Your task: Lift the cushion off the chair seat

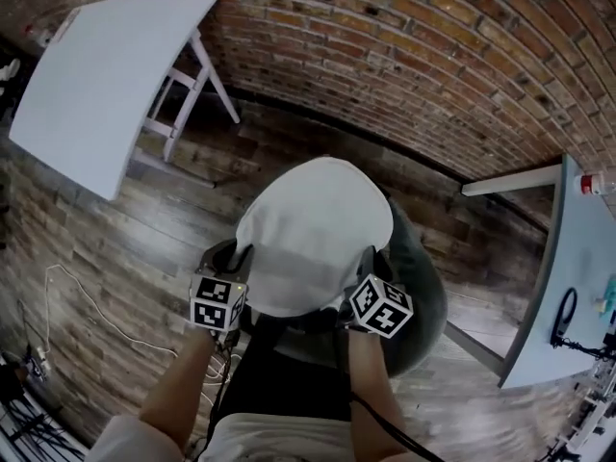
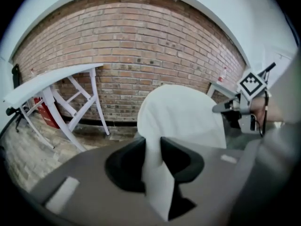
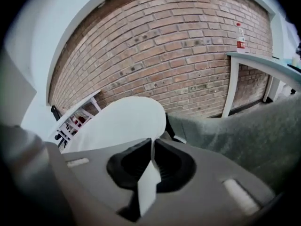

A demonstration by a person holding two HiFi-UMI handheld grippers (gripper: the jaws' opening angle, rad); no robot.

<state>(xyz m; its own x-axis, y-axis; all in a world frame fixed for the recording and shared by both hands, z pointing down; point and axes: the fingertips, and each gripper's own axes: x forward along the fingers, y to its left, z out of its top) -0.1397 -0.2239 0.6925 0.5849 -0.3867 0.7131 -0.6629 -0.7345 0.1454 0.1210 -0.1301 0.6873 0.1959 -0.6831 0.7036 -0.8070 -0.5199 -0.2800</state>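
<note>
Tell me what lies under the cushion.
A grey chair shows beneath the cushion, past its right edge. The cushion covers most of the chair, so whatever lies on it cannot be seen.

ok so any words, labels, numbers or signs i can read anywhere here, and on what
No readable text anywhere.
Marker cube on left gripper: square black-and-white markers, patterns only, no letters.
Marker cube on right gripper: the same.
Bottle on the table: red label, too small to read.
Cushion: plain white, no print.
</note>
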